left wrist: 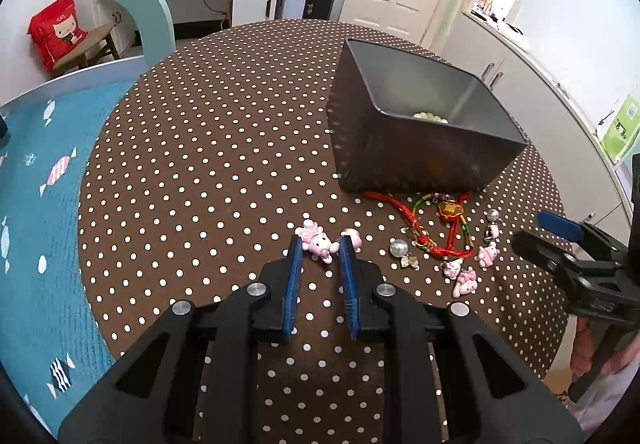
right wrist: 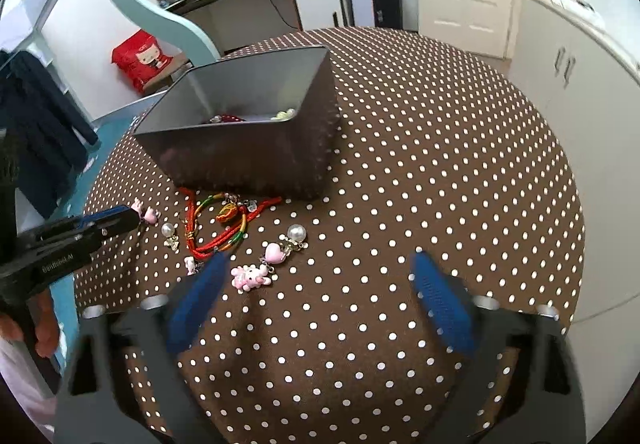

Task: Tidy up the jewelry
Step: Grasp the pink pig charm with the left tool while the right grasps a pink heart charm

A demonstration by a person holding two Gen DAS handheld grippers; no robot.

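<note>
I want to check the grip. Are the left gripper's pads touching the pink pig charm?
Touching. In the left wrist view the left gripper has both blue pads against the sides of the pink pig charm, with no gap visible.

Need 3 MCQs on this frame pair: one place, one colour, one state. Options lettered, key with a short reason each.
1. Where does the red cord bracelet lie relative to the grey box?
A. inside it
B. on the cloth just in front of it
C. behind it

2. What colour are the pads of the left hand-held gripper?
A. blue
B. red
C. white

3. What is the state of the right hand-held gripper?
A. shut on the pearl charm
B. open, nothing gripped
C. shut and empty

Key: 1 B, the cord sits on the dotted tablecloth at the box's near wall. 2 A, both pads show blue. 3 B, its jaws stand wide apart, and the pink cat charm lies near the left-hand pad, ungripped.
</note>
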